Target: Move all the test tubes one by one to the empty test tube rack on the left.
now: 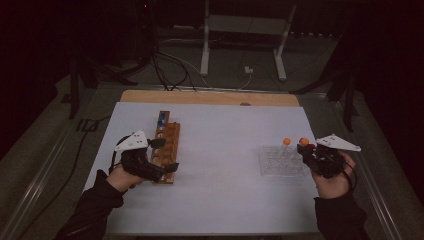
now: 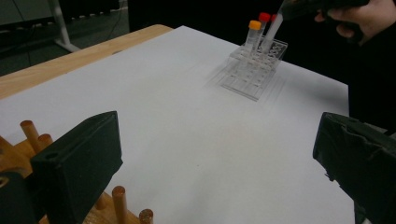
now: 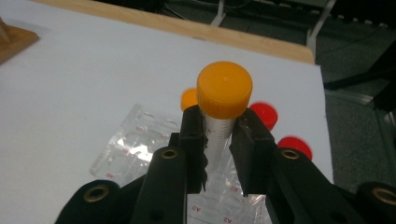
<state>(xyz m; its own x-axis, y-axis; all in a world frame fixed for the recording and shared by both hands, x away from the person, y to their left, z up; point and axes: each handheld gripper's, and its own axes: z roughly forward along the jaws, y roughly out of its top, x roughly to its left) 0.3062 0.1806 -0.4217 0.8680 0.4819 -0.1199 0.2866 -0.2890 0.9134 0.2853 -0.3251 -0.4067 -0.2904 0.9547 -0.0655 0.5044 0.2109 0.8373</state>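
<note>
table (image 1: 210,97): wood | cover: white sheet (image 1: 220,170) | on sheet: wooden rack (image 1: 167,150), clear rack (image 1: 280,162)

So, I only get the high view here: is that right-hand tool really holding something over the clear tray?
Observer: Yes. The right gripper view shows the right gripper with its fingers clamped on a clear orange-capped tube, just under the cap.
Operator: And the left one, anything in it?
Observer: No. In the left gripper view, the left gripper has its fingers wide apart with just the white table cover between them, and wooden pegs beside one finger.
</note>
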